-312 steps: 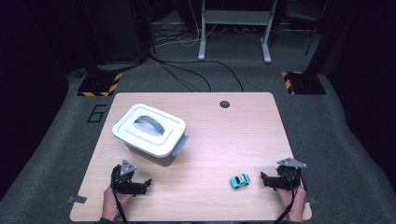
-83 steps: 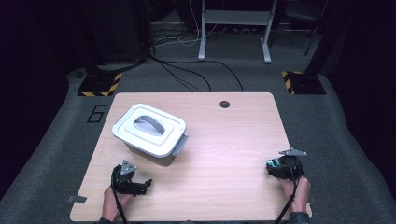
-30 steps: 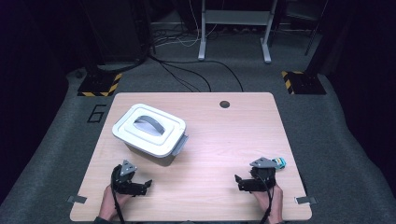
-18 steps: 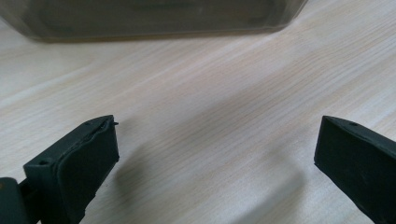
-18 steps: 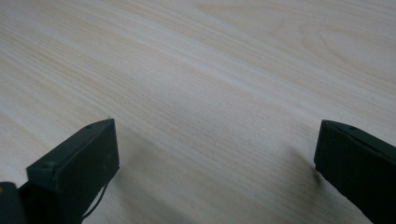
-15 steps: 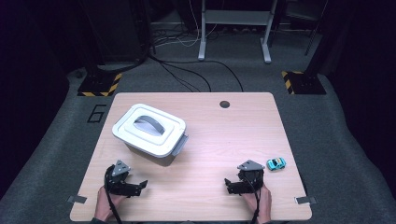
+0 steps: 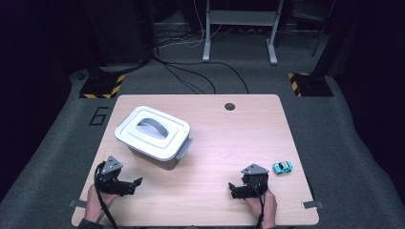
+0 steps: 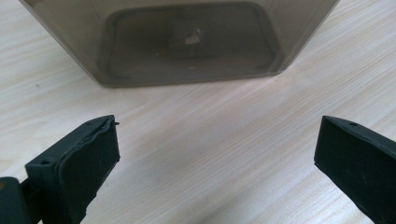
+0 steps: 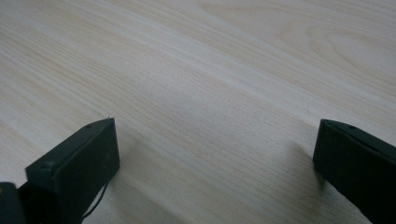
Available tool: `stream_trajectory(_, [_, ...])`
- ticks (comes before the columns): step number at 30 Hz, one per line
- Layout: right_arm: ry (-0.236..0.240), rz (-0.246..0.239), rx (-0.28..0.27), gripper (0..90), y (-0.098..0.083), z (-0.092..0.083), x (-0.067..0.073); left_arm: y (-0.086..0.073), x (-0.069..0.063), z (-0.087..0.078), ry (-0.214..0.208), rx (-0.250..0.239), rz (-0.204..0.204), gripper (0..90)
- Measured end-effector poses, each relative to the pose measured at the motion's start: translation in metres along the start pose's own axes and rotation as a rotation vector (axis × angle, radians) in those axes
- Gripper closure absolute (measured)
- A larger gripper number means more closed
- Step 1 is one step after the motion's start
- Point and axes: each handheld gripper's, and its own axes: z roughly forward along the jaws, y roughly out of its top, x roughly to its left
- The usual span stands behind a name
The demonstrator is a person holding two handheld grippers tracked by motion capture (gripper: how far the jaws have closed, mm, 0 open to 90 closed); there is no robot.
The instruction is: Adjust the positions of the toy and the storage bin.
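Observation:
A small blue toy car (image 7: pixel 282 167) sits on the wooden table (image 7: pixel 224 133) near its right edge. Just left of the car rests my right gripper (image 7: pixel 232 190), open, its jaws pointing left over bare wood (image 9: pixel 219 116). A grey lidded plastic box (image 7: pixel 154 133) with a handle on top stands at the left middle of the table. My left gripper (image 7: pixel 136 185) lies near the front left corner, open, a short way in front of the box. In the left gripper view the box's dark translucent wall (image 8: pixel 187 42) faces the jaws, apart from them.
A round cable hole (image 7: pixel 229 106) lies near the table's far edge. Black-and-yellow floor markers (image 7: pixel 101 86) and cables lie on the grey carpet beyond. A metal frame stand (image 7: pixel 239 28) is at the back. Tape strips mark the front corners (image 7: pixel 309 205).
The right gripper carried the toy car from the front middle to the right edge, let it go, then moved back left and sits open. The left gripper barely moved.

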Motion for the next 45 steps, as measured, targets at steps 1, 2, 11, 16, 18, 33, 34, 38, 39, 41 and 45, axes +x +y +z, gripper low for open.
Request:
stream_trajectory(1, [0.000, 0.000, 0.000, 0.0, 0.000, 0.000, 0.000, 0.002, 0.001, -0.002, 0.002, -0.005, -0.001, 0.0])
stream_trajectory(2, [0.000, 0.001, 0.000, 0.0, 0.000, 0.000, 0.000, 0.004, 0.002, -0.004, 0.005, 0.001, 0.001, 0.0])
stream_trajectory(11, [0.000, 0.001, 0.000, 0.0, 0.000, 0.000, 0.000, 0.024, 0.014, -0.025, 0.027, -0.032, -0.002, 0.0])
stream_trajectory(16, [0.000, 0.001, 0.000, 0.0, 0.000, 0.000, 0.000, 0.039, 0.021, -0.034, 0.050, -0.050, 0.013, 0.0])
stream_trajectory(18, [0.000, 0.002, 0.000, 0.0, 0.000, 0.000, 0.000, 0.045, 0.025, -0.035, 0.057, -0.052, 0.021, 0.0])
stream_trajectory(33, [0.000, 0.001, 0.000, 0.0, 0.000, 0.000, 0.000, 0.081, 0.054, -0.023, 0.045, -0.071, 0.015, 0.0])
stream_trajectory(34, [0.000, 0.001, 0.000, 0.0, 0.000, 0.000, 0.000, 0.083, 0.056, -0.022, 0.044, -0.067, 0.013, 0.0])
stream_trajectory(38, [0.000, 0.002, 0.000, 0.0, 0.000, 0.000, 0.000, 0.092, 0.067, -0.013, 0.032, -0.060, -0.013, 0.0])
stream_trajectory(39, [0.000, 0.002, 0.000, 0.0, 0.000, 0.000, 0.000, 0.094, 0.069, -0.011, 0.030, -0.059, -0.018, 0.0])
stream_trajectory(41, [0.000, 0.002, 0.000, 0.0, 0.000, 0.000, 0.000, 0.097, 0.074, -0.007, 0.026, -0.054, -0.028, 0.0])
stream_trajectory(45, [0.000, 0.002, 0.000, 0.0, 0.000, 0.000, 0.000, 0.100, 0.082, 0.004, 0.033, -0.035, -0.036, 0.0])
